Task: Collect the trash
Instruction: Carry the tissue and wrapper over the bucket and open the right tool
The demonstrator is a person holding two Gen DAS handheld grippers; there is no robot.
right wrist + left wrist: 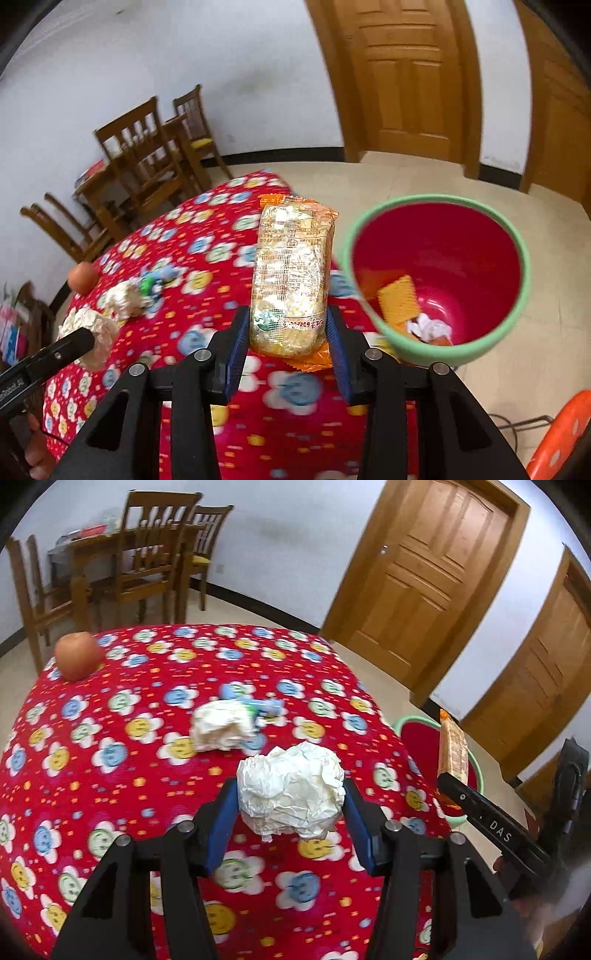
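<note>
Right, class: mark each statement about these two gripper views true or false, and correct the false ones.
1. The left gripper holds a crumpled paper ball in its jaws. True.
2. The right gripper holds an apple. False: it holds a snack packet; the apple sits on the floral tablecloth.
3. The red bin with the green rim is empty. False: an orange packet and white paper lie inside.
4. A second crumpled paper ball lies on the tablecloth. True.
5. The bin stands on the table. False: it stands on the floor beside it.
</note>
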